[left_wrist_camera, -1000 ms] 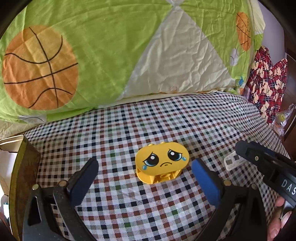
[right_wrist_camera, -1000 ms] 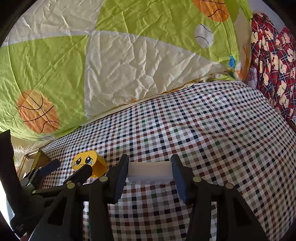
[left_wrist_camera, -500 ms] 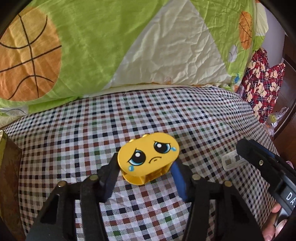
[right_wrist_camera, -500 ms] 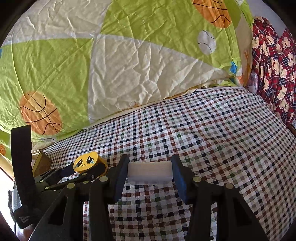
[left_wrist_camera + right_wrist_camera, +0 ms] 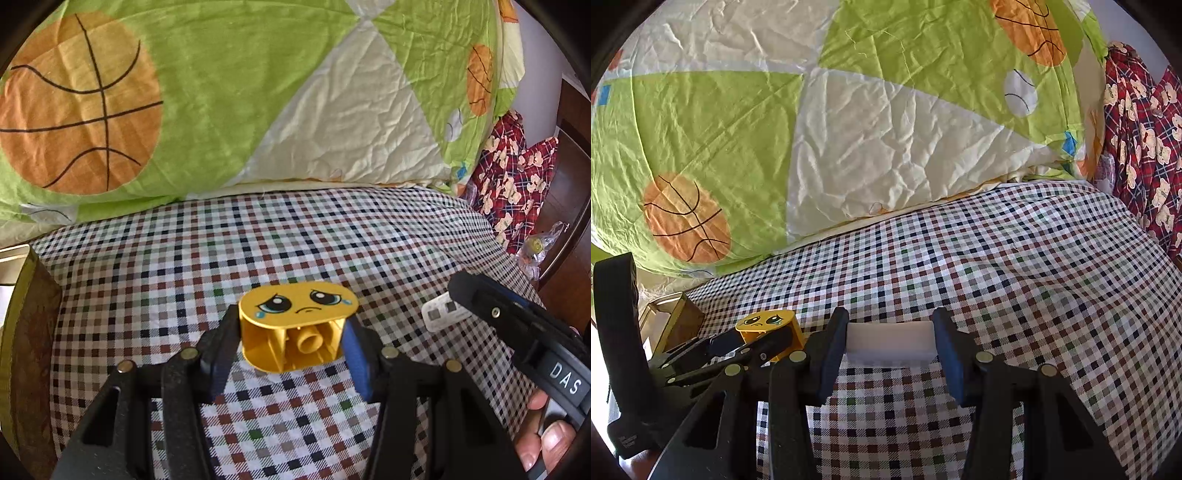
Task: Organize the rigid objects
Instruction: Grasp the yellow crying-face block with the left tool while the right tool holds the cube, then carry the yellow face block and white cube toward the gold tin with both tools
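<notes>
L gripper (image 5: 291, 339): jaws pinching yellow block (image 5: 297, 325) from both sides; block held off the bed, crying-face panel turned up, hollow underside w/ round stud toward the camera. Blue pad visible on the finger at 3 o'clock of the block; black finger at 9 o'clock. R gripper (image 5: 890, 341): jaws pinching white block (image 5: 889, 341) across its short ends, long side level, just above the checked sheet (image 5: 1015, 277). In the R wrist view the L gripper shows at 9 o'clock of the white block, w/ the yellow block in it, near but apart from the R gripper. In the L wrist view the R gripper body comes in at 3–4 o'clock, lettering "DAS" on it, white block end seen at its tip; bare fingers of the R hand (image 5: 546, 439) at 4 o'clock, frame edge. Bed: checked sheet across the lower half of both views. Quilt (image 5: 258, 92), green and cream w/ orange basketball prints, heaped at 12 o'clock along the far side of the bed, resting on the sheet. Red plaid cloth (image 5: 1145, 140) w/ bear print at 2 o'clock, beyond the bed edge. Wooden box (image 5: 26, 332), open top, at 9 o'clock in the L wrist view, at the bed's edge; contents cannot be made out. Small clear bag (image 5: 539, 247) w/ a yellow item at 3 o'clock, far R; detail too small to tell.
</notes>
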The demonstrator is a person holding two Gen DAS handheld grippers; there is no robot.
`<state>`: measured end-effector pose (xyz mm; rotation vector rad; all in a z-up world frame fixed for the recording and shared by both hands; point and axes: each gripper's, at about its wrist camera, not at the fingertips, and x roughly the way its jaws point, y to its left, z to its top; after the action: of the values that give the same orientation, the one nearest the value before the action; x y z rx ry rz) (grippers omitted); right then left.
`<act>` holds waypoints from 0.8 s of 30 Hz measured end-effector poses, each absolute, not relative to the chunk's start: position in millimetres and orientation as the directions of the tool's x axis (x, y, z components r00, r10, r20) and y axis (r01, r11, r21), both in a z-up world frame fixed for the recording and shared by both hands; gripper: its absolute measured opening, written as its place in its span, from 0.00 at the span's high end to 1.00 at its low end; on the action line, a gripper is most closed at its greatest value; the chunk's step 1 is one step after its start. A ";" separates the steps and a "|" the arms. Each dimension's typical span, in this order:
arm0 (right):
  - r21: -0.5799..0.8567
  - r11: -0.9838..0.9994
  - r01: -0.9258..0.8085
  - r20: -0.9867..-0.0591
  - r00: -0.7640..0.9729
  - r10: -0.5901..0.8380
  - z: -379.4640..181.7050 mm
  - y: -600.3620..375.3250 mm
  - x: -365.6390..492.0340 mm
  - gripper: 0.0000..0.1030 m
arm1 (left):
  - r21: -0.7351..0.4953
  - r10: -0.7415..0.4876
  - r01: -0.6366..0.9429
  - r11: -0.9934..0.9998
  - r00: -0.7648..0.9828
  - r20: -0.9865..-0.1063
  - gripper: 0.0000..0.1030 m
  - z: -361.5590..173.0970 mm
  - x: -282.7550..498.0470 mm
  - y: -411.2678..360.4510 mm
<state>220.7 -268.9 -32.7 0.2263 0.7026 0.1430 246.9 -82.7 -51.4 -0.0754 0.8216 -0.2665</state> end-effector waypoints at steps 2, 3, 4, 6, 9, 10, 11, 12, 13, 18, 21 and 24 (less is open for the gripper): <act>0.243 0.968 -0.070 -0.619 0.756 0.210 -32.4 -262.4 218.0 0.52 | -0.168 -0.252 0.190 0.967 0.666 -0.702 0.49 -48.9 240.2 -75.5; 0.238 0.968 -0.075 -0.618 0.757 0.211 -32.6 -259.9 216.9 0.52 | -0.164 -0.245 0.183 0.969 0.673 -0.698 0.49 -48.0 236.5 -72.5; 0.235 0.969 -0.081 -0.617 0.758 0.213 -32.9 -257.1 215.5 0.52 | -0.160 -0.239 0.178 0.971 0.679 -0.695 0.49 -47.2 232.5 -69.2; 0.231 0.969 -0.090 -0.615 0.758 0.217 -33.3 -251.8 212.8 0.52 | -0.153 -0.226 0.166 0.974 0.692 -0.686 0.49 -45.5 225.0 -63.3; 0.234 0.966 -0.108 -0.606 0.761 0.232 -33.7 -243.2 208.6 0.52 | -0.135 -0.206 0.156 0.978 0.710 -0.674 0.49 -42.8 214.5 -57.3; 0.240 0.964 -0.116 -0.603 0.761 0.241 -34.1 -240.1 207.4 0.52 | -0.131 -0.201 0.153 0.980 0.715 -0.670 0.49 -42.0 210.3 -55.2; 0.242 0.962 -0.124 -0.601 0.760 0.249 -34.6 -236.8 206.4 0.52 | -0.128 -0.198 0.151 0.980 0.719 -0.666 0.49 -41.5 206.9 -53.2; 0.241 0.962 -0.131 -0.601 0.758 0.254 -34.9 -233.1 205.4 0.52 | -0.125 -0.194 0.148 0.981 0.724 -0.662 0.49 -40.8 203.0 -51.2; 0.238 0.962 -0.137 -0.599 0.759 0.256 -35.3 -229.4 204.3 0.52 | -0.122 -0.190 0.146 0.982 0.729 -0.657 0.49 -40.0 199.1 -48.9; 0.235 0.959 -0.161 -0.595 0.756 0.273 -38.6 -215.5 199.7 0.52 | -0.111 -0.172 0.132 0.985 0.756 -0.632 0.49 -36.0 181.1 -41.7; 0.227 0.959 -0.167 -0.568 0.778 0.270 -33.8 -211.6 192.6 0.52 | -0.108 -0.161 0.121 0.987 0.773 -0.613 0.49 -33.3 171.5 -36.3; 0.229 0.958 -0.172 -0.565 0.778 0.275 -32.5 -209.9 188.8 0.52 | -0.111 -0.153 0.108 0.988 0.784 -0.602 0.49 -31.8 164.5 -31.6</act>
<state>188.8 -209.9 -32.5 0.1687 0.6348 0.2426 164.5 -31.6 -31.8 -0.0718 0.6555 -0.1412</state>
